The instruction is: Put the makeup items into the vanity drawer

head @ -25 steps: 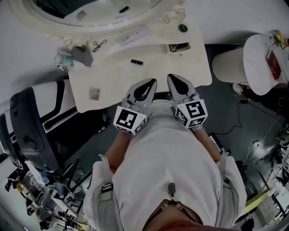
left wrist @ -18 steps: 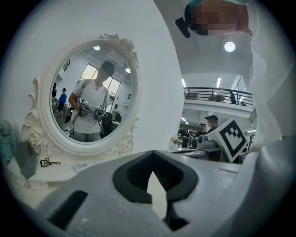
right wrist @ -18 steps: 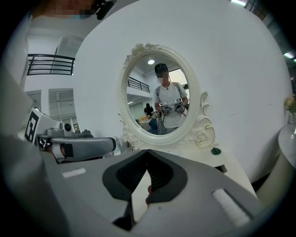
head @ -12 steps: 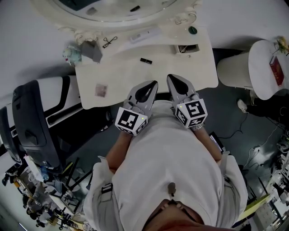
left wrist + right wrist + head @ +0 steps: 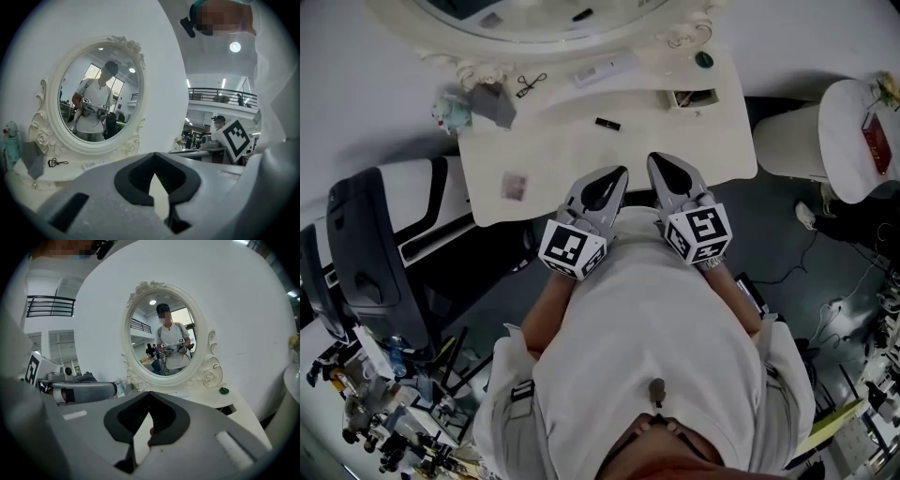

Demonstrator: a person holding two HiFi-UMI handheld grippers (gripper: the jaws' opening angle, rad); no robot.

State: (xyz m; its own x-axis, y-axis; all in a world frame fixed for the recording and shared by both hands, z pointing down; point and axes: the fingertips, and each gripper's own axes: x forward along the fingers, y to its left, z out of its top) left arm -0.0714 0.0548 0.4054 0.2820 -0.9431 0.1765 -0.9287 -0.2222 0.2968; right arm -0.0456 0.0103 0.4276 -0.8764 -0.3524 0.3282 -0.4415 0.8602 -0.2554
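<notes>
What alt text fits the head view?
Seen from above, a person holds the left claw and right claw, both shut and empty, side by side at the near edge of a cream vanity. Beyond lie a lipstick, a curler and a small open drawer.

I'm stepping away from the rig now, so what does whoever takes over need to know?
Grippers: left gripper and right gripper are both shut and empty, over the near edge of the vanity.
On top: lipstick, curler, white stick, square item.
The drawer, right rear, looks open; contents unclear.
Done: nothing picked up.
Left: move all four in.
</notes>
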